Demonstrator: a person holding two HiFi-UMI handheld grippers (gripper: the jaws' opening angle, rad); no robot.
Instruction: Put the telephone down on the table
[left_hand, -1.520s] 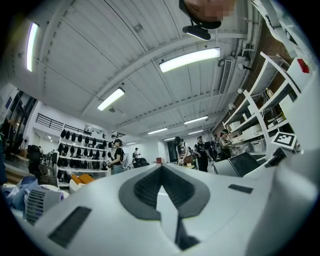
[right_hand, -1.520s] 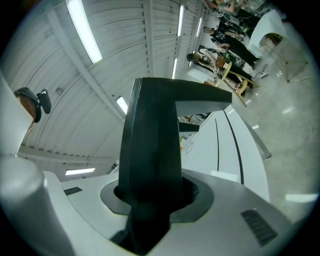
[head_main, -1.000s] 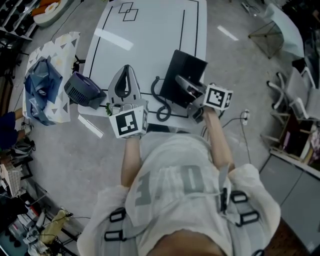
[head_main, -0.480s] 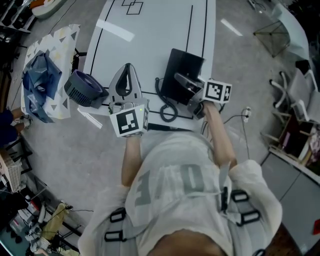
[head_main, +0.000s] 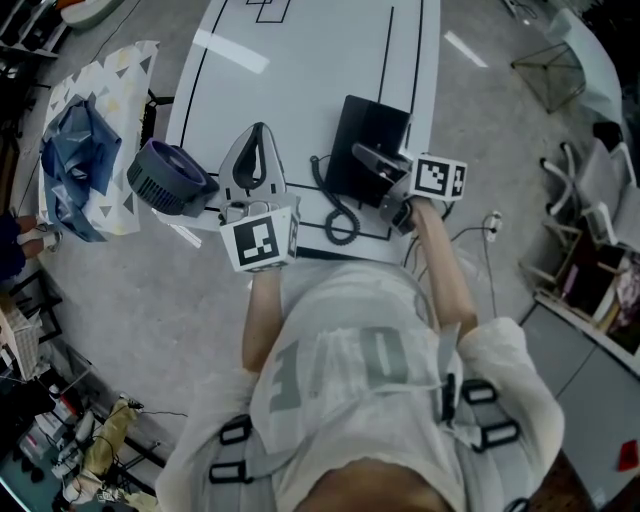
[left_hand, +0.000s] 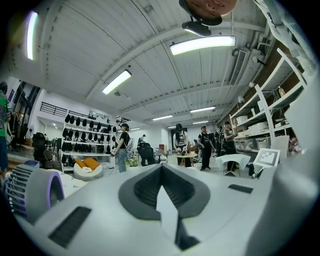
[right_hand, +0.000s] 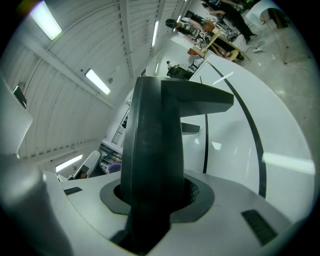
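The black telephone base (head_main: 362, 140) lies on the white table (head_main: 300, 70) near its front edge. A coiled cord (head_main: 335, 215) runs from it across the tabletop. My right gripper (head_main: 388, 185) is shut on the black handset (head_main: 370, 160), which hangs over the base's right front corner; whether the two touch I cannot tell. In the right gripper view the handset (right_hand: 155, 150) stands upright between the jaws of the right gripper (right_hand: 152, 205). My left gripper (head_main: 250, 170) points up at the table's front left, shut, with nothing in it (left_hand: 165, 200).
A round dark purple fan (head_main: 165, 178) sits at the table's left front corner, also visible in the left gripper view as the fan (left_hand: 30, 192). A patterned stand with a blue bag (head_main: 80, 140) is on the floor left. Chairs (head_main: 600, 190) stand to the right.
The head view has drifted slightly. Both grippers and the handset keep their places relative to the table.
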